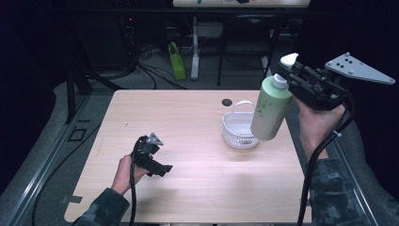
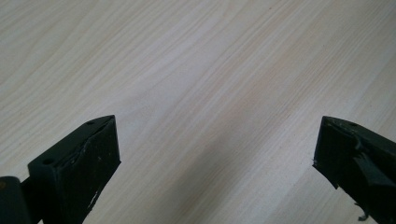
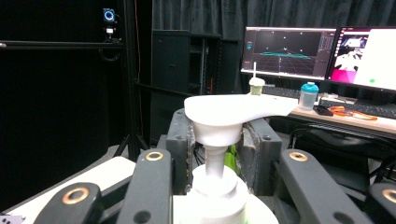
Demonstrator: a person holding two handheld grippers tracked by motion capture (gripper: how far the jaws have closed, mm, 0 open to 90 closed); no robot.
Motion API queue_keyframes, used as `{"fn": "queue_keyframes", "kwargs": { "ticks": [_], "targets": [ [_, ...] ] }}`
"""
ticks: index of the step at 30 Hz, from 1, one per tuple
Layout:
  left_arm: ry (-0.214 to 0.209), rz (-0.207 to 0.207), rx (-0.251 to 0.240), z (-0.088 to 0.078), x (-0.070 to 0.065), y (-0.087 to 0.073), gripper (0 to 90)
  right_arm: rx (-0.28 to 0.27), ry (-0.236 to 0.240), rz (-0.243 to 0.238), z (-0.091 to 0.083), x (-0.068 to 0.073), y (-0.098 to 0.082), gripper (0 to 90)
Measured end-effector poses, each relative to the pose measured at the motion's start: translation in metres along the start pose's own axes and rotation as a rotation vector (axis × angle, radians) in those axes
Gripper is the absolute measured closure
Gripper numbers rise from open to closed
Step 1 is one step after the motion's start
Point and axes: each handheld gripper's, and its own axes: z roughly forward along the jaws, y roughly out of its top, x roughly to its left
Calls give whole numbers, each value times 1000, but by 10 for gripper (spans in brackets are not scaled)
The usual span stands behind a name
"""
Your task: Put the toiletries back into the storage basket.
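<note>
Right gripper [image 1: 288, 75] first: its jaws are clamped on the white pump neck of the green lotion bottle [image 1: 271, 109], and in the right gripper view you can see the two black jaws pressed in on either side of the pump stem, with the white pump head [image 3: 236, 108] spreading out just above them and the bottle's white collar below. The bottle hangs tilted from that grip, clear of the table, its base low and toward the near left, its pump up at the far right. It sits in the air over the right part of the table, right beside the white basket [image 1: 239, 128], and from the high view its lower body overlaps the basket's right rim. The basket stands upright on the wooden table [image 1: 188, 188] with its handle raised, just near of a small dark hole in the tabletop [image 1: 227, 101]. The right hand [image 1: 314, 123] grasps the gripper body from below, the grey three-cornered plate [image 1: 358, 69] on top, a black cable trailing down toward the near edge. Over to the left gripper [image 1: 162, 168]: jaws standing wide apart, nothing between them, only bare wood grain in the left gripper view. It rests low at the near left of the table, well apart from bottle and basket, held by the left hand [image 1: 125, 173].
</note>
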Motion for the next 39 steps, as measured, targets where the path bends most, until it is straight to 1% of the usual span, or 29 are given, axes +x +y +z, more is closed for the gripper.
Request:
{"fn": "queue_keyframes", "kwargs": {
  "ticks": [7,19,24,34,39],
  "targets": [
    [-2,2,4,0,1,0,1,-2,1,-9,8,2,7,675],
    [-3,2,4,1,0,0,1,1,-2,-7,21,1,14,675],
    [-3,2,5,1,0,0,1,8,-9,-8,27,-1,12,675],
    [-5,3,4,1,0,0,2,21,-27,11,38,-5,6,675],
    [-1,0,3,1,1,0,2,30,-38,8,45,-7,2,676]
  ]
}}
